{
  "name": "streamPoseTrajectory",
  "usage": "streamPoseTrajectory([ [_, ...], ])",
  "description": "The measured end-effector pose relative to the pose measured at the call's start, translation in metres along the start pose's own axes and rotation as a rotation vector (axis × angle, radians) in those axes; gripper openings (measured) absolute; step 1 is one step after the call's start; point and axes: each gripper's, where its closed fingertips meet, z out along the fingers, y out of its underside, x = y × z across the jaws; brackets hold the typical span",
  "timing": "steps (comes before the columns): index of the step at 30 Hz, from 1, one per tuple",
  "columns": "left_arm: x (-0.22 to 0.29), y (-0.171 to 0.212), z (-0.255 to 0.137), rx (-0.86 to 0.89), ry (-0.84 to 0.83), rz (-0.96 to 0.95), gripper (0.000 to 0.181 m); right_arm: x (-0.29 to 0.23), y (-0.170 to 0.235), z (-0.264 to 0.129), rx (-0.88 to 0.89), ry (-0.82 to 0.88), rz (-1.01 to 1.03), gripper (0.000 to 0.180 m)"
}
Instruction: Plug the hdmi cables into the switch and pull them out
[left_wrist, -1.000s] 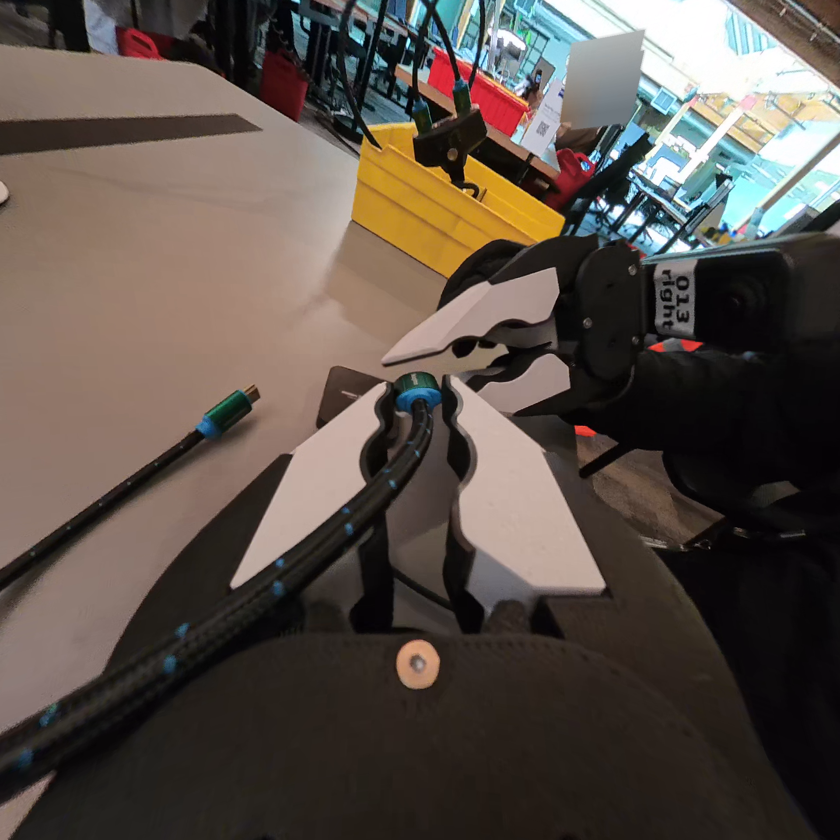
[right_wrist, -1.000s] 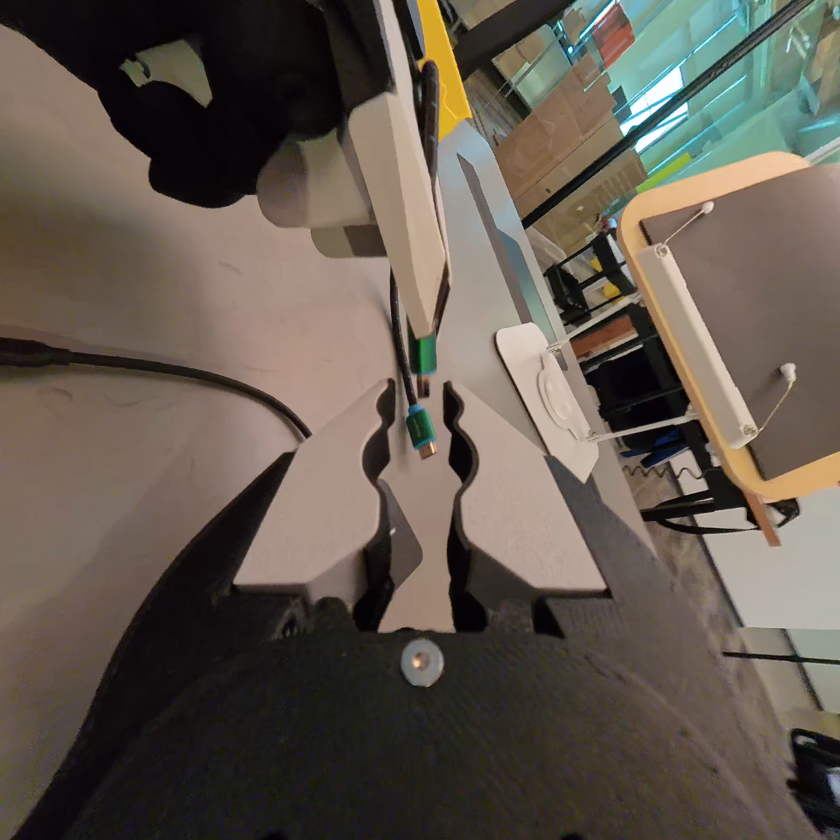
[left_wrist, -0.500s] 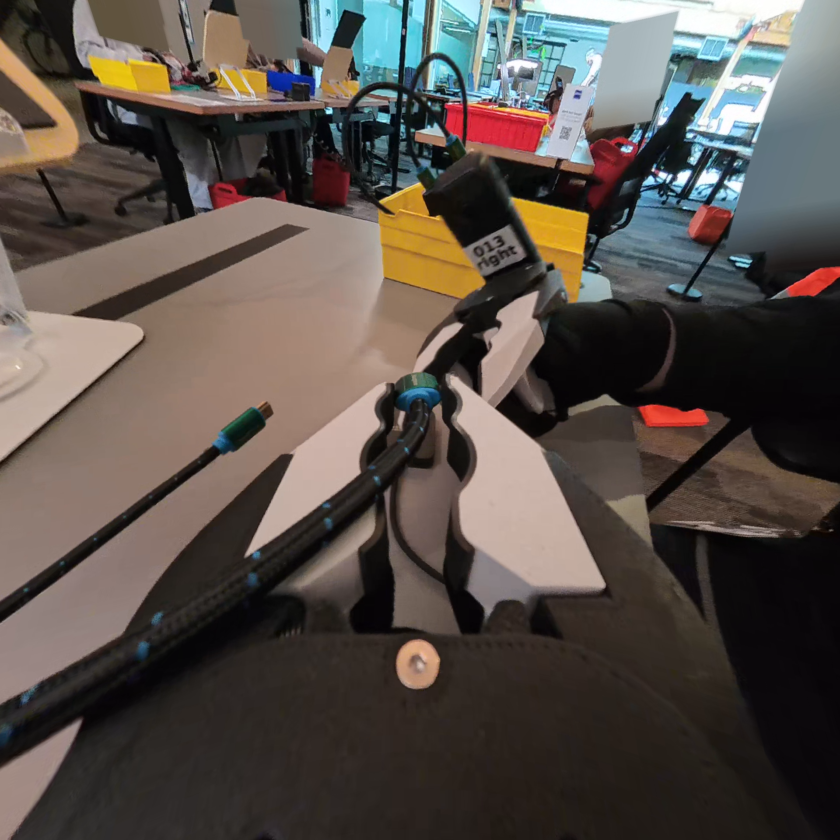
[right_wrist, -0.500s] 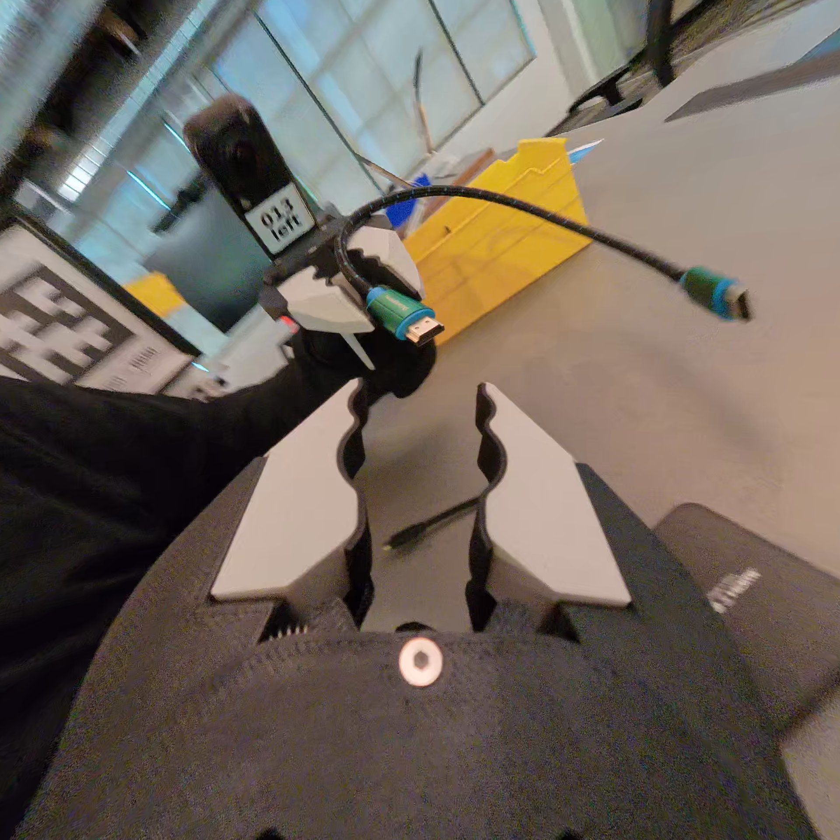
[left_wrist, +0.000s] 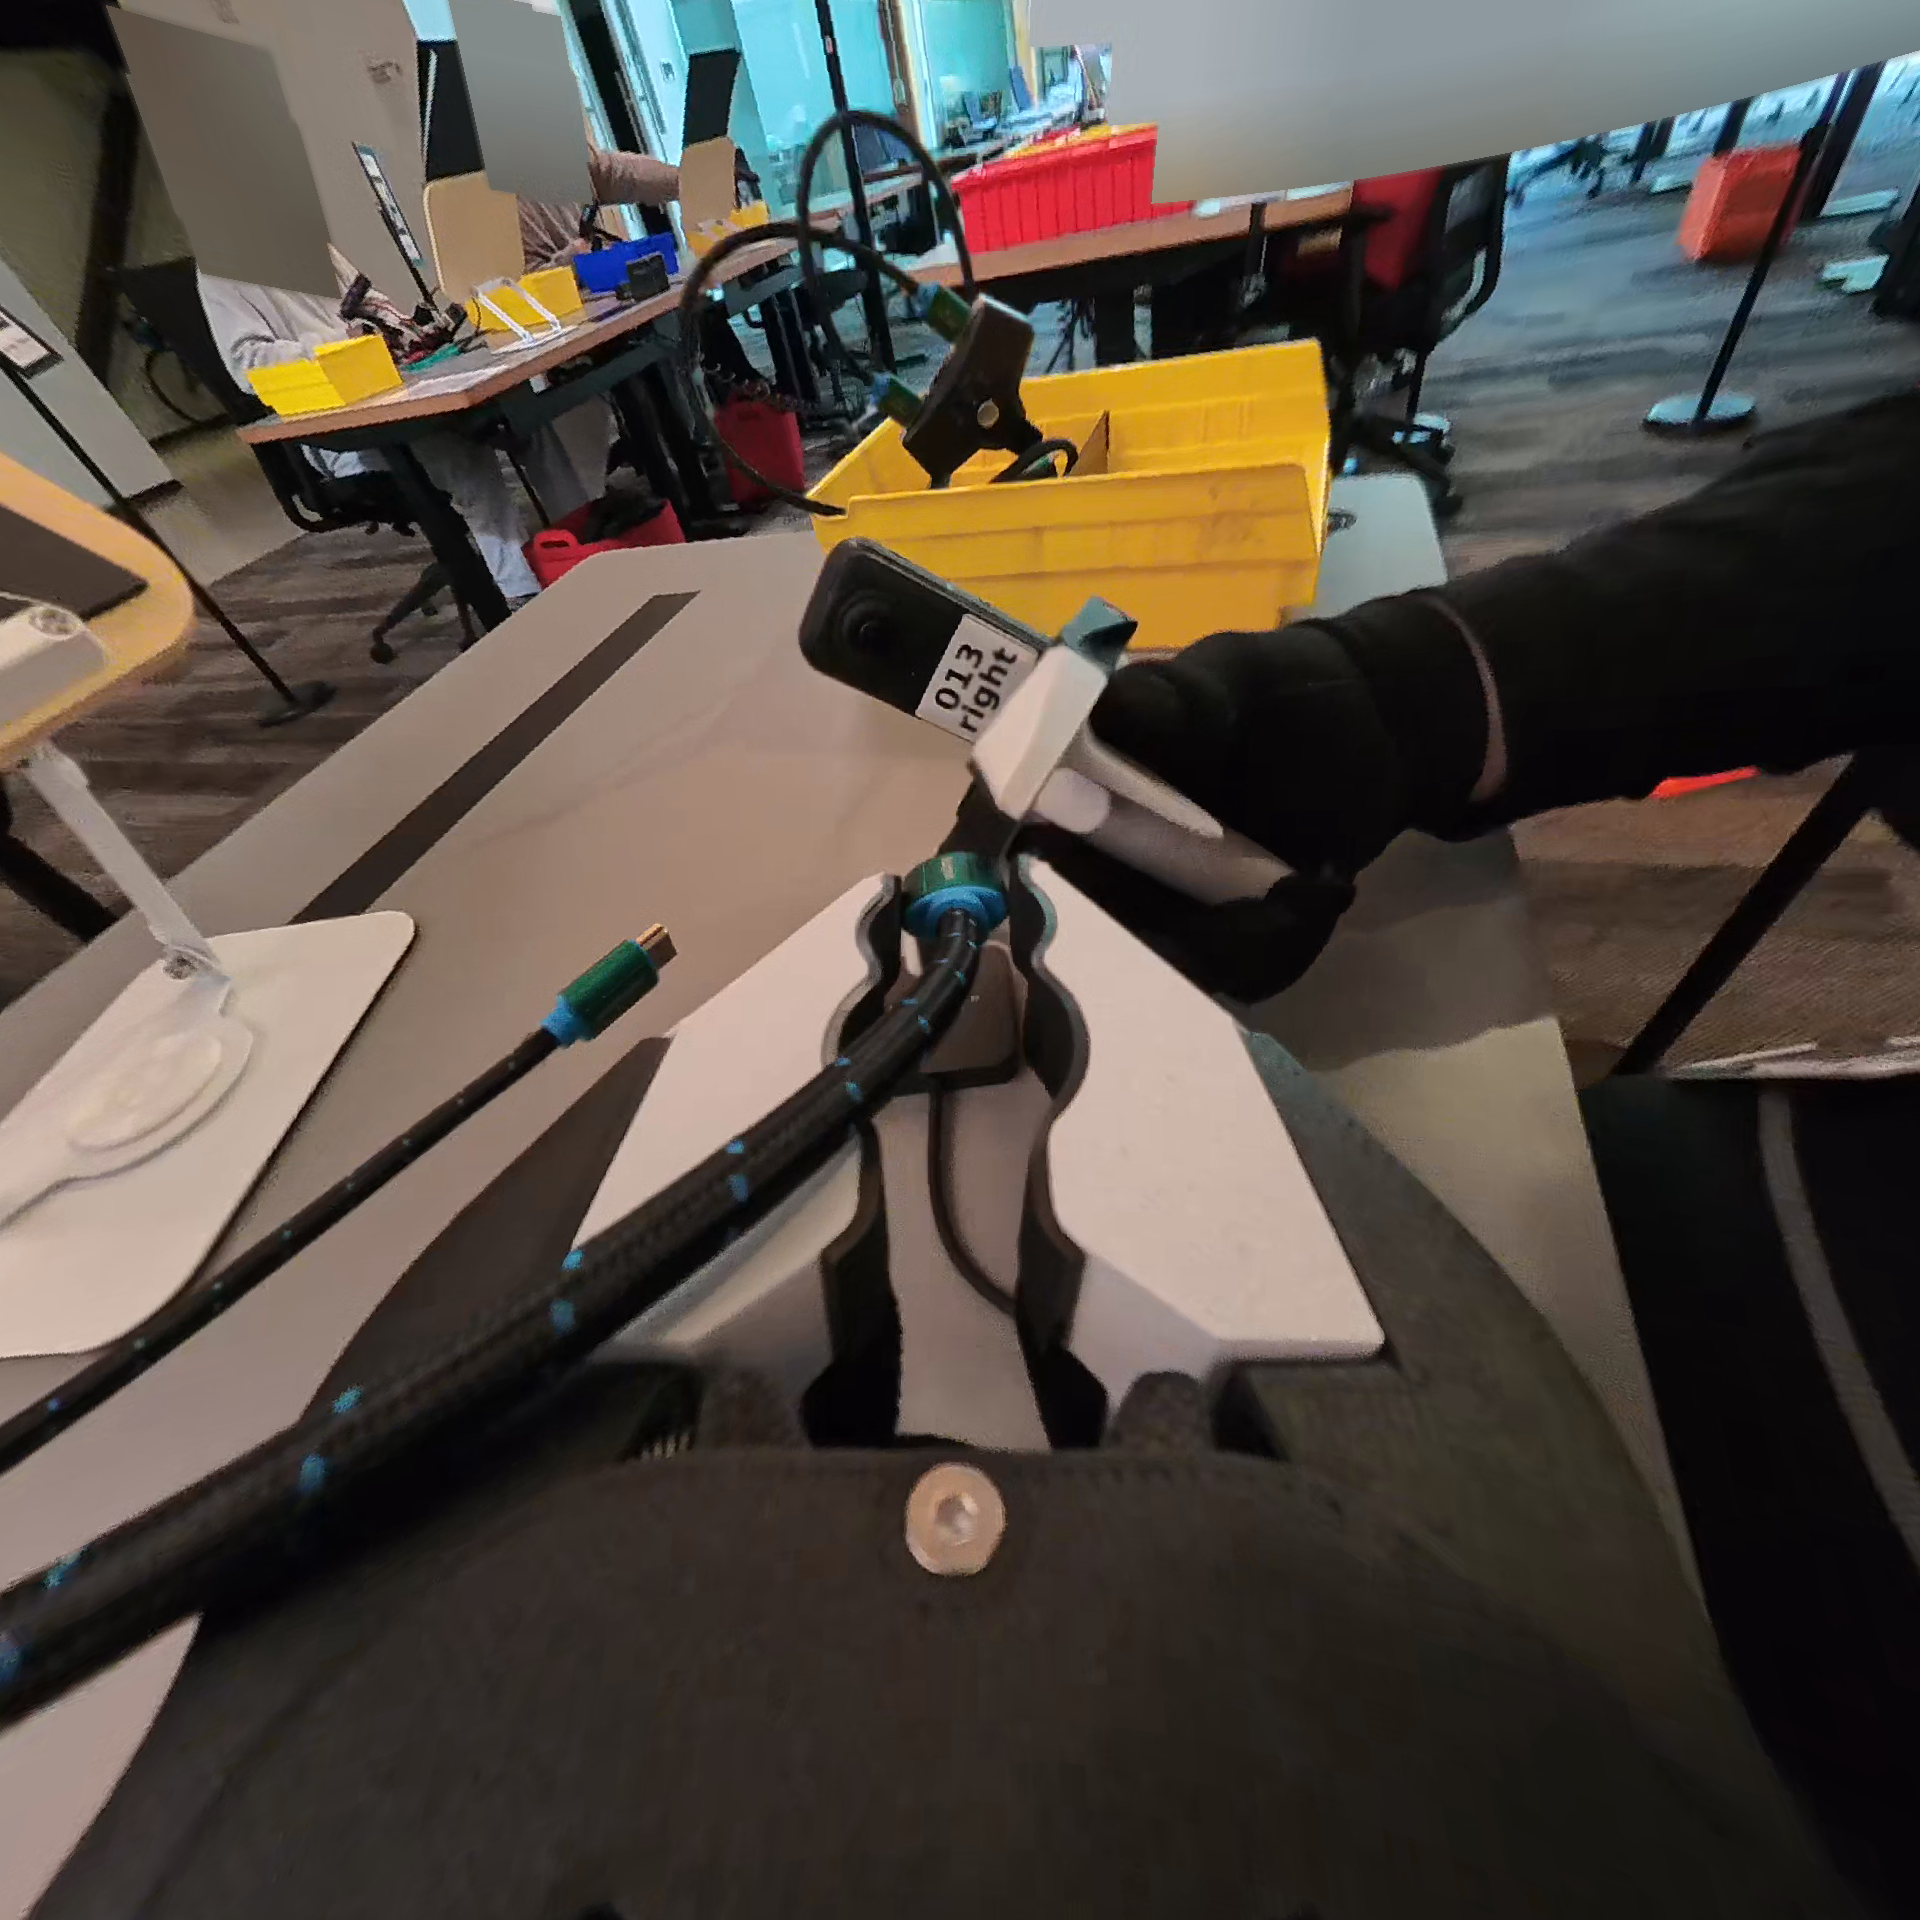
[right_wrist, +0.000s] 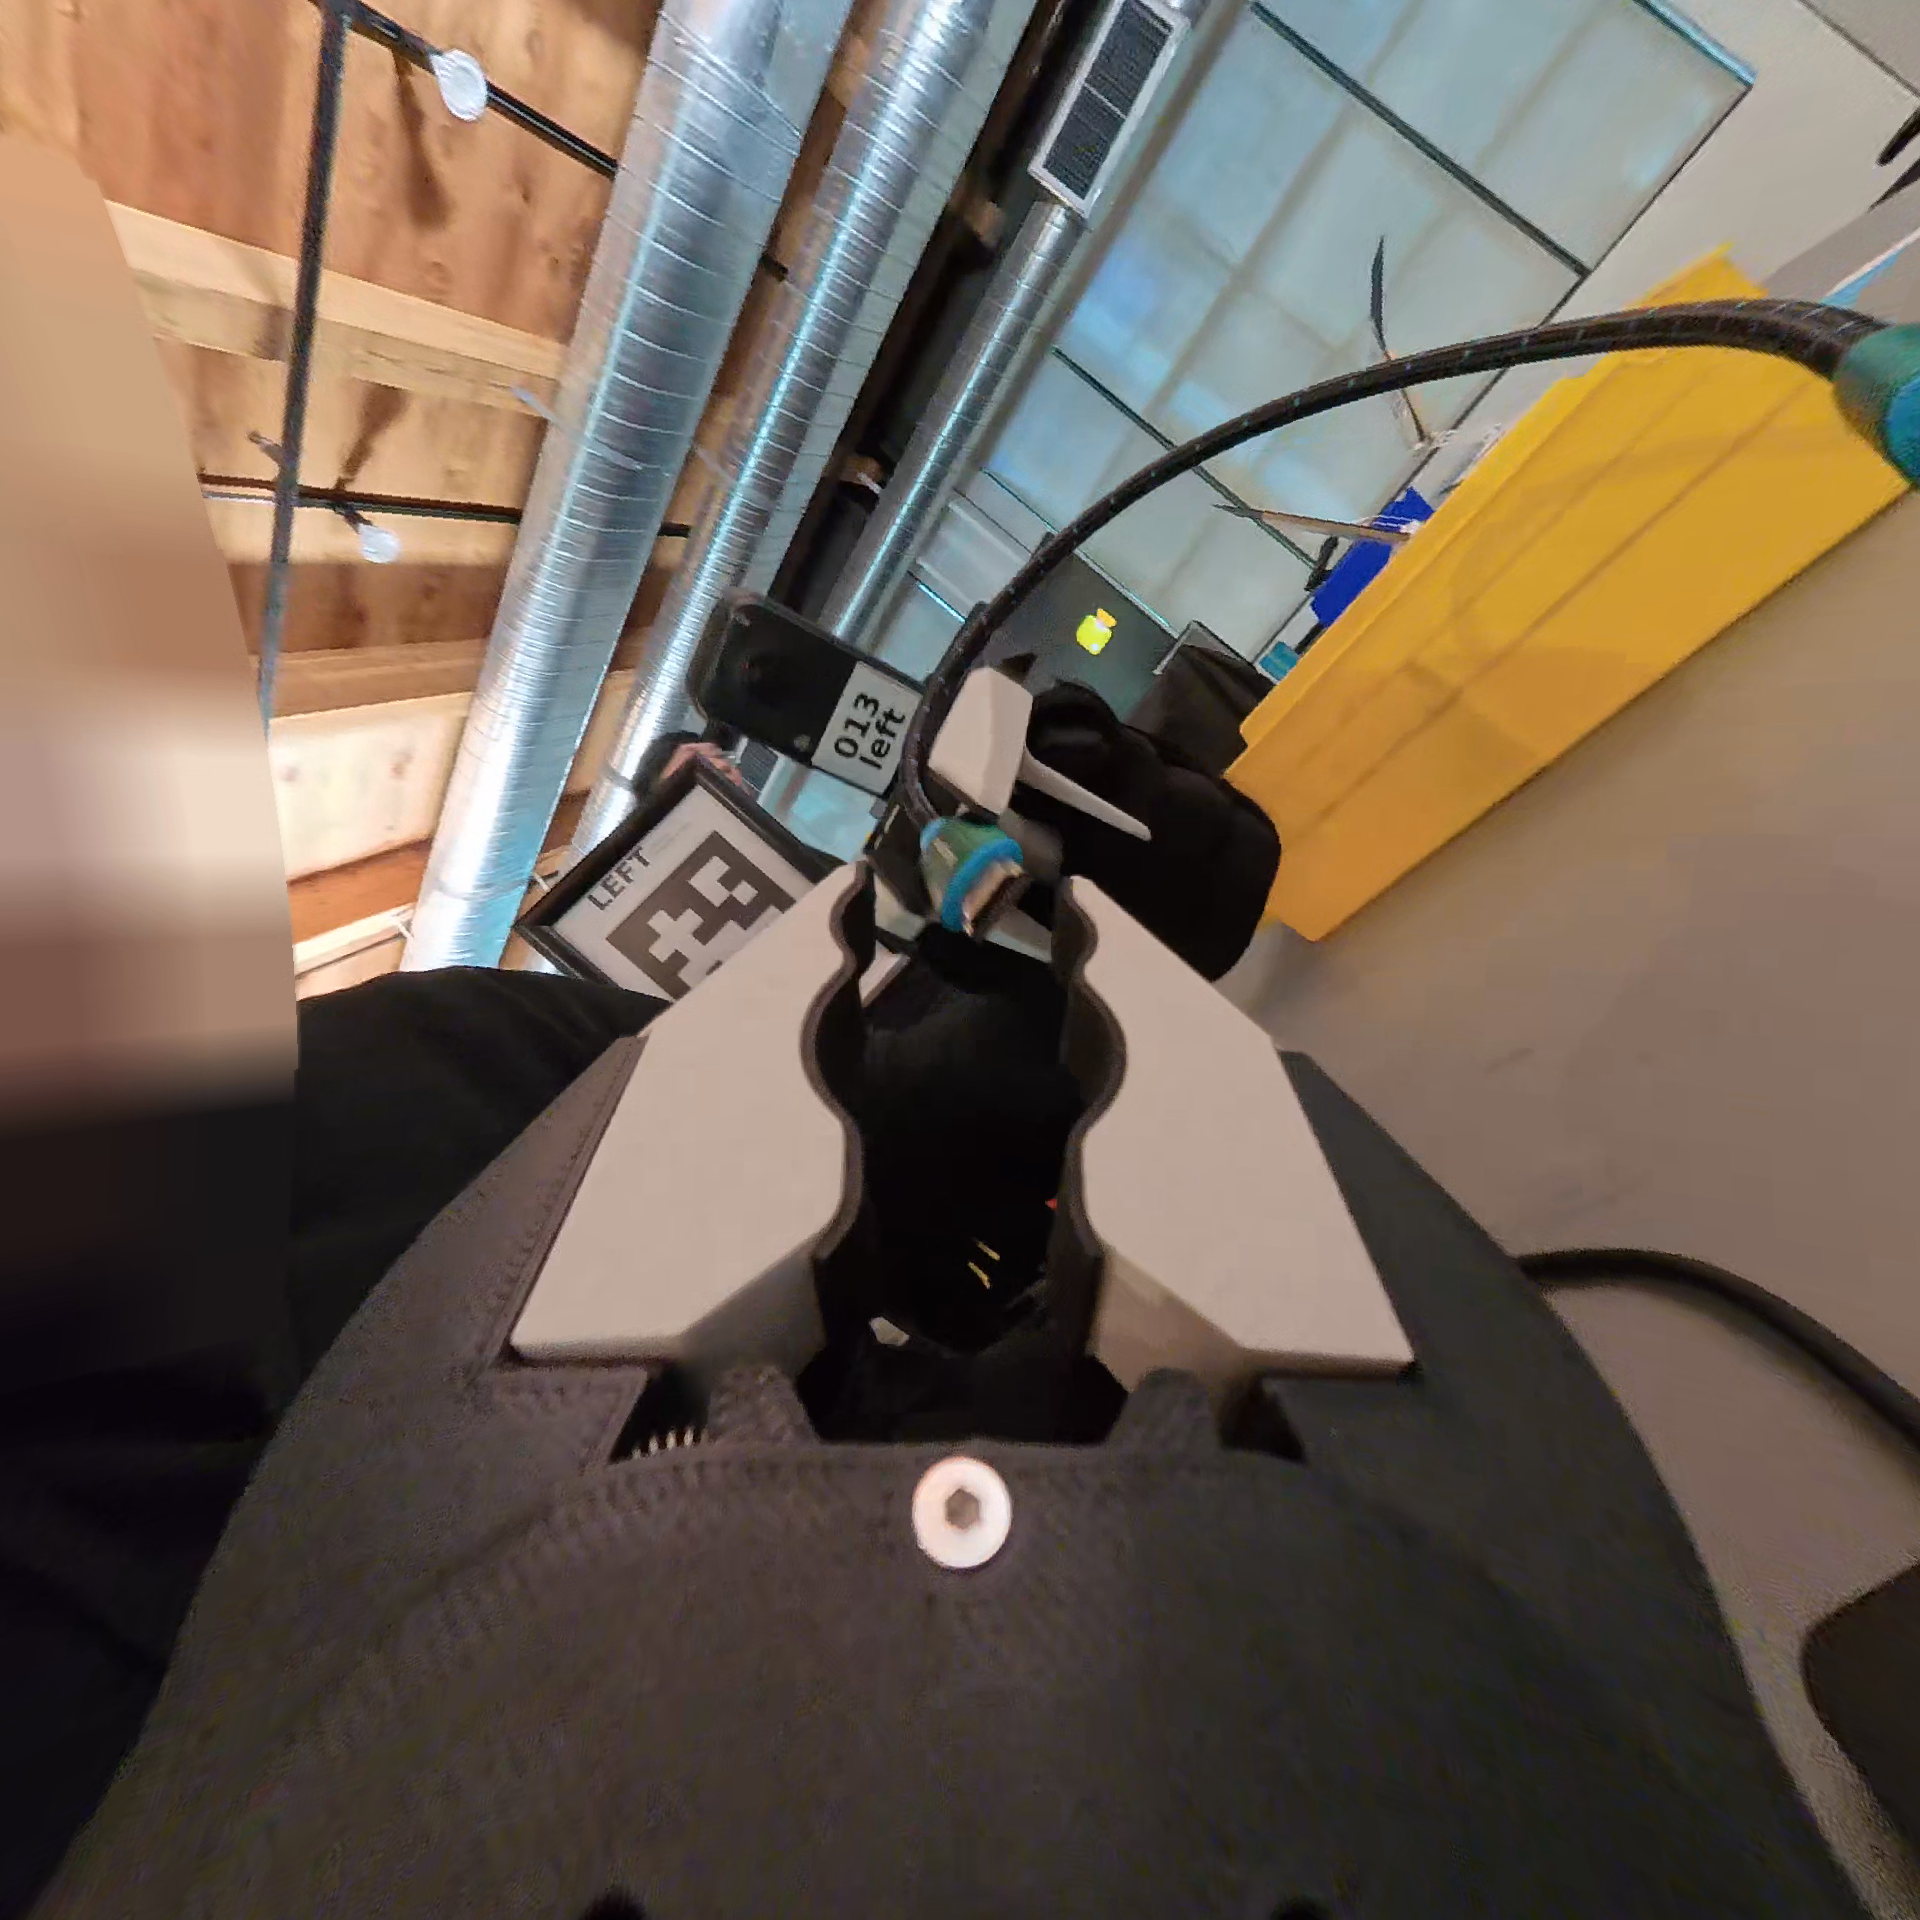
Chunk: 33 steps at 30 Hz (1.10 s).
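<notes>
My left gripper (left_wrist: 951, 899) is shut on the green-and-blue plug (left_wrist: 948, 883) of a black braided HDMI cable (left_wrist: 665, 1226), held above the grey table (left_wrist: 623, 769). The dark switch (left_wrist: 977, 1034) shows on the table through the gap between my left fingers. My right gripper (right_wrist: 966, 899) is open and faces the left gripper (right_wrist: 987, 727). The held plug (right_wrist: 977, 868) sits just past the right fingertips, metal end toward them. The right gripper also shows in the left wrist view (left_wrist: 1049, 748). A second green plug (left_wrist: 608, 987) lies on the table to the left.
A yellow bin (left_wrist: 1091, 540) stands at the table's far edge. A white stand base (left_wrist: 208, 1091) sits at the left. A thin black cable (right_wrist: 1714, 1309) runs across the table near the right gripper. A gloved hand (left_wrist: 1299, 748) holds the right gripper. My two grippers' fingertips are within a few centimetres of each other.
My right gripper has swung round from over the table to face the left gripper, closing in until its open tips reach the held plug. The left gripper kept its hold and turned a little.
</notes>
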Motion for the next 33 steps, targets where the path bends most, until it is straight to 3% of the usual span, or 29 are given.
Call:
streamPoseTrajectory([
  [5, 0.004, -0.002, 0.002, -0.042, -0.04, 0.115, 0.019, -0.003, 0.004, 0.003, -0.028, -0.009, -0.002, 0.015],
  [33, 0.008, 0.003, 0.008, -0.108, -0.072, 0.256, 0.018, -0.005, 0.01, -0.003, -0.208, 0.088, -0.034, 0.012],
])
